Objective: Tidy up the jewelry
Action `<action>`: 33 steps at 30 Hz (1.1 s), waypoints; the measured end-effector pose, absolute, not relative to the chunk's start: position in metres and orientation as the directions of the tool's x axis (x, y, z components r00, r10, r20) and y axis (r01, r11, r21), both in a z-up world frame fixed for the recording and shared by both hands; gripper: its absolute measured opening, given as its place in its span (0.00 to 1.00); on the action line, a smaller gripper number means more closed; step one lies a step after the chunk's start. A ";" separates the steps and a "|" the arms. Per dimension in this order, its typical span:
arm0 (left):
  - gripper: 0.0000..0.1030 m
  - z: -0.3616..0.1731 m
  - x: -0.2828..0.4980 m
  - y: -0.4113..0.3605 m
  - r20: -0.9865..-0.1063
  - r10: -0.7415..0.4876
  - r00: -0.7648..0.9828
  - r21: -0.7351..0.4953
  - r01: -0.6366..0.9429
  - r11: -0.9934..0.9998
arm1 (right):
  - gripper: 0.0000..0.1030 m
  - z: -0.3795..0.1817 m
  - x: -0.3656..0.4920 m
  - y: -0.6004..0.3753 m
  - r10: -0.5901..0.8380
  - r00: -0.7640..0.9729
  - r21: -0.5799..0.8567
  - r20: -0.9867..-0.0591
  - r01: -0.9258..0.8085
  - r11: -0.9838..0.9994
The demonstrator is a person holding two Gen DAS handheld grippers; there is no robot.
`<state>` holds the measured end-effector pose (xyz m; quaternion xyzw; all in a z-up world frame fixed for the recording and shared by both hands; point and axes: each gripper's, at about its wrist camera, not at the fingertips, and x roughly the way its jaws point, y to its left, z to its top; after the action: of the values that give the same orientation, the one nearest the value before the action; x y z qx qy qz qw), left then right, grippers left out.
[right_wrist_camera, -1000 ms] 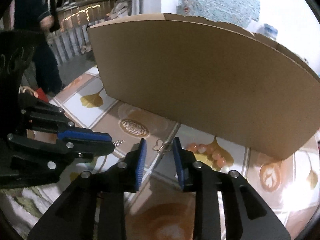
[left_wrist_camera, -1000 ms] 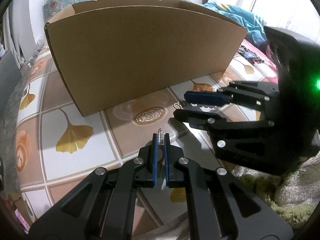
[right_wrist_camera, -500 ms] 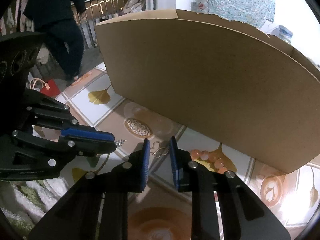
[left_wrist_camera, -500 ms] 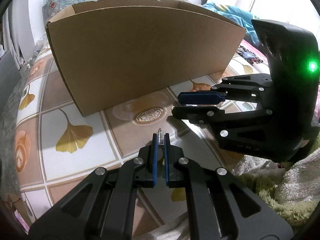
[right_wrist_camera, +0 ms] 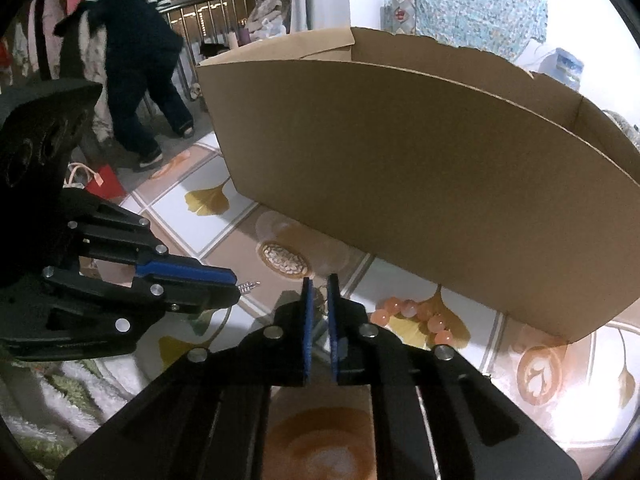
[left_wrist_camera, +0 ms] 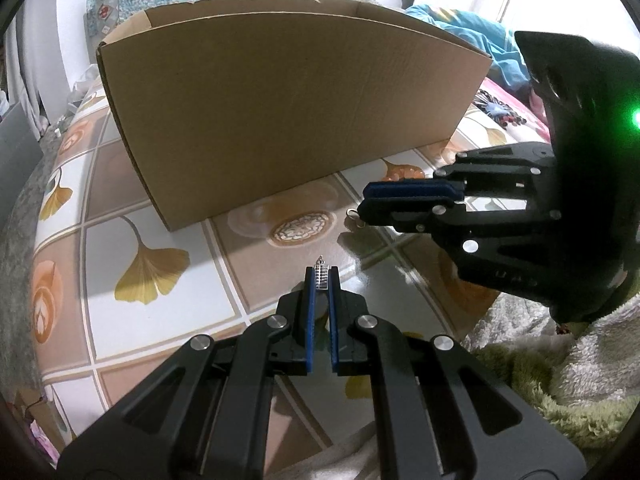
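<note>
My left gripper is shut on a small silver charm, held just above the patterned tabletop. The right wrist view shows that gripper at the left, with the silver charm poking out of its tip. My right gripper is closing its jaws on a small gold clasp, which sits between the blue pads. In the left wrist view a gold loop sticks out at the right gripper's tip. A pink bead bracelet lies to its right.
A big open cardboard box stands on the table right behind both grippers. A fluffy blanket lies along the near edge. A person in dark clothes walks in the background by a red bag.
The right gripper's jaws have narrowed around the gold clasp, and the gripper has tilted slightly. The left gripper has kept still with the silver charm. The person in the background has walked on.
</note>
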<state>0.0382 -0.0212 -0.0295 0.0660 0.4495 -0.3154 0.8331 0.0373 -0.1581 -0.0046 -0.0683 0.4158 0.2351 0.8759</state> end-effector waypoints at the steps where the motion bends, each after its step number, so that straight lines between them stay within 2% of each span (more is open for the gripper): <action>1: 0.05 -0.029 0.038 -0.021 -0.791 -0.466 0.397 -0.173 0.586 0.792 | 0.17 -0.004 0.038 -0.159 0.355 0.542 0.074 -0.762 -0.472 0.879; 3: 0.05 -0.029 0.039 -0.021 -0.791 -0.465 0.397 -0.171 0.587 0.791 | 0.20 -0.004 0.041 -0.159 0.356 0.527 0.065 -0.772 -0.491 0.869; 14: 0.05 -0.031 0.038 -0.018 -0.791 -0.466 0.396 -0.168 0.592 0.788 | 0.20 -0.008 0.051 -0.160 0.355 0.431 0.069 -0.830 -0.551 0.832; 33: 0.05 -0.031 0.038 -0.017 -0.791 -0.466 0.396 -0.167 0.594 0.787 | 0.12 -0.003 0.048 -0.161 0.360 0.436 0.076 -0.825 -0.546 0.835</action>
<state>0.0383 -0.0167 -0.0312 0.0709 0.4478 -0.3183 0.8325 0.0479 -0.1608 -0.0033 -0.1015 0.4580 0.2691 0.8411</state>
